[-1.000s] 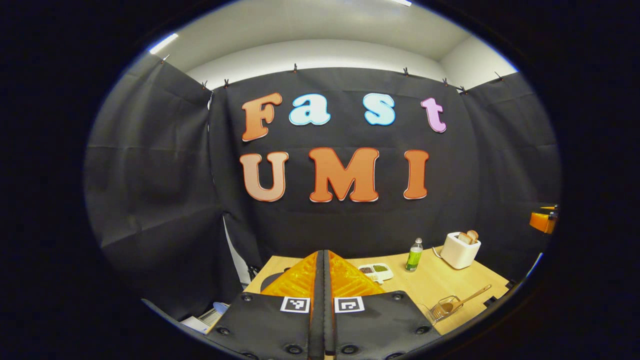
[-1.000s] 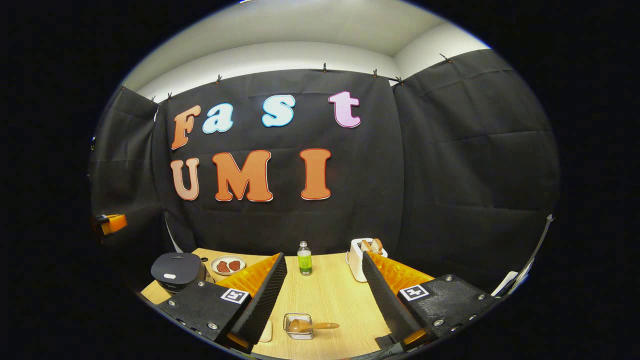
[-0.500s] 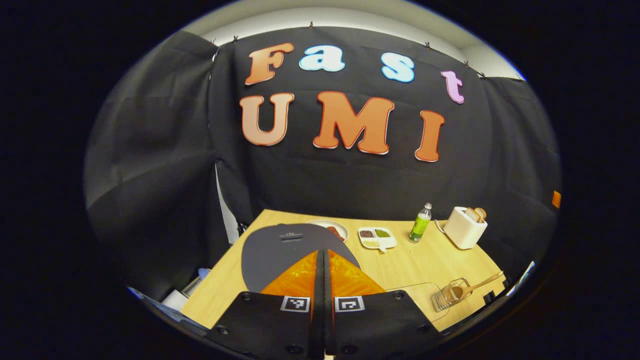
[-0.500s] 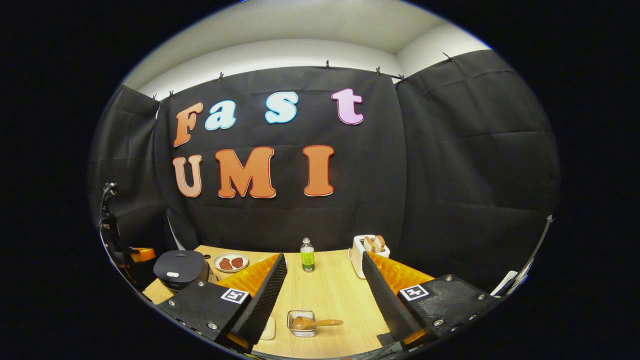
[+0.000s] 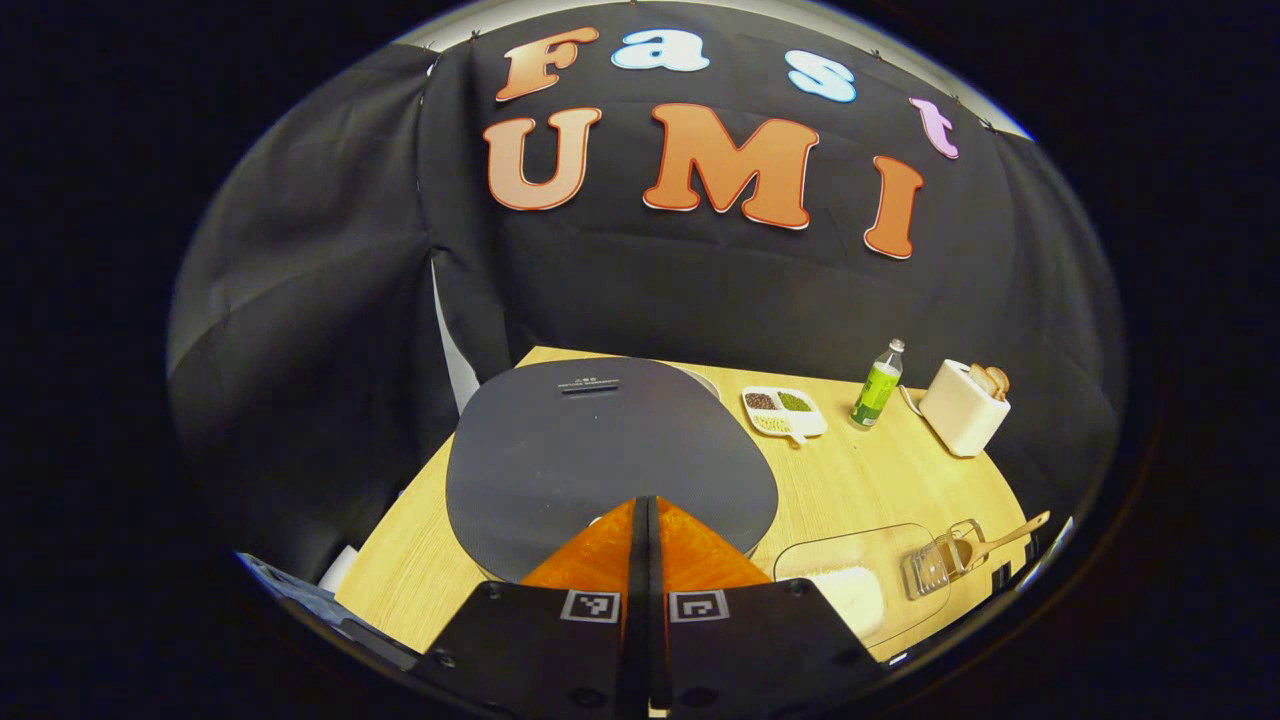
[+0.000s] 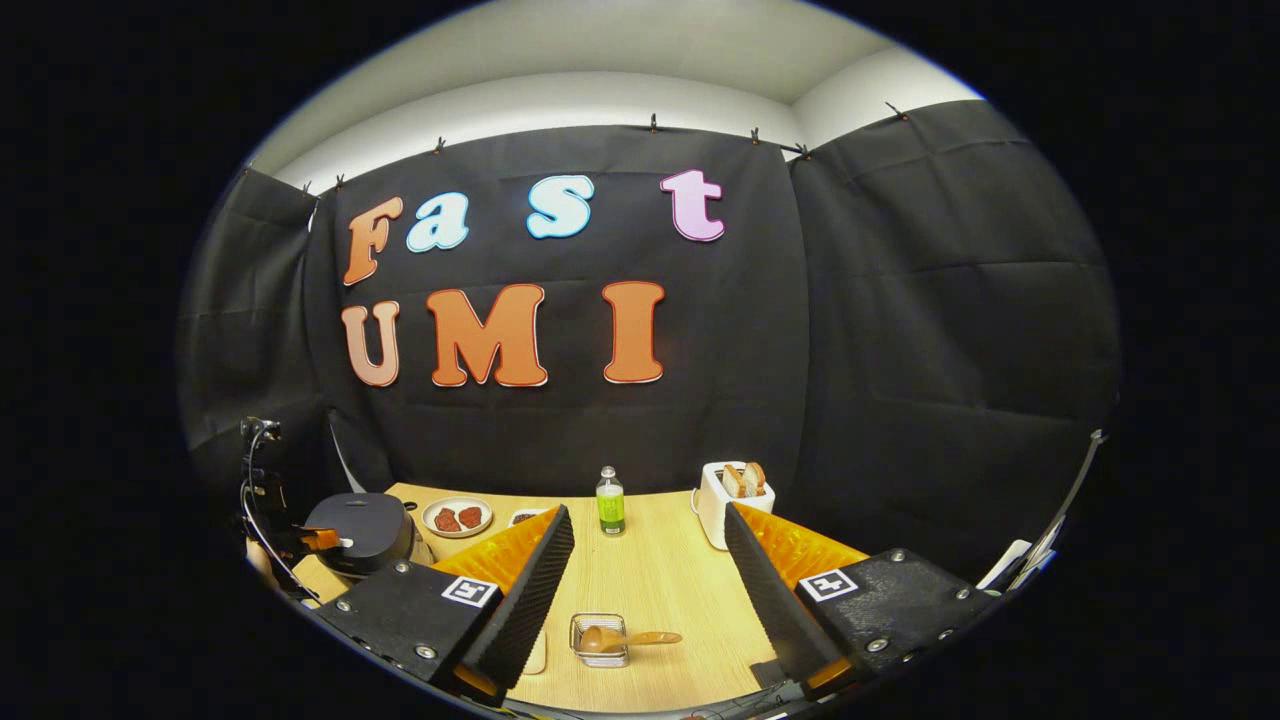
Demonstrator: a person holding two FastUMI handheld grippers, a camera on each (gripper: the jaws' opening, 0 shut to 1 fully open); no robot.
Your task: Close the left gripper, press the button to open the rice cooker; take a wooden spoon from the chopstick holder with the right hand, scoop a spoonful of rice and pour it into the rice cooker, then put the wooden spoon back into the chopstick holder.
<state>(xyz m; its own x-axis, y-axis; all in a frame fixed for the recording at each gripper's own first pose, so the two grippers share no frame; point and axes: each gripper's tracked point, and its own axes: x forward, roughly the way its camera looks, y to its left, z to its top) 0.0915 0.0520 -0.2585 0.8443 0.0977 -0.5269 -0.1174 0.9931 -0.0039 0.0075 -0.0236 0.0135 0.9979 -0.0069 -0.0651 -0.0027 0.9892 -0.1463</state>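
Left gripper (image 5: 647, 510) pressed together, nothing between the fingers, tips low over the near edge of the rice cooker (image 5: 600, 450). Over the last second it has dropped from pointing at the booth wall to hanging right above the dark lid, which now looms large under it. From the right gripper view its tip sits at the cooker's front, at or on the pale button (image 6: 345, 543); contact cannot be confirmed. Lid still down.

Judgement: button press is under way or imminent; the opening step is not done.

Right gripper (image 6: 645, 570) spread wide, holding nothing, hardly shifted in that second, well right of the cooker. Chopstick holder (image 6: 598, 640) lies below and between its fingers, wooden spoon (image 6: 625, 638) resting in it with the handle pointing away from the cooker. Clear tray of rice (image 5: 850, 590) sits between the cooker and the holder. Spoon untouched; scooping waits on the lid.
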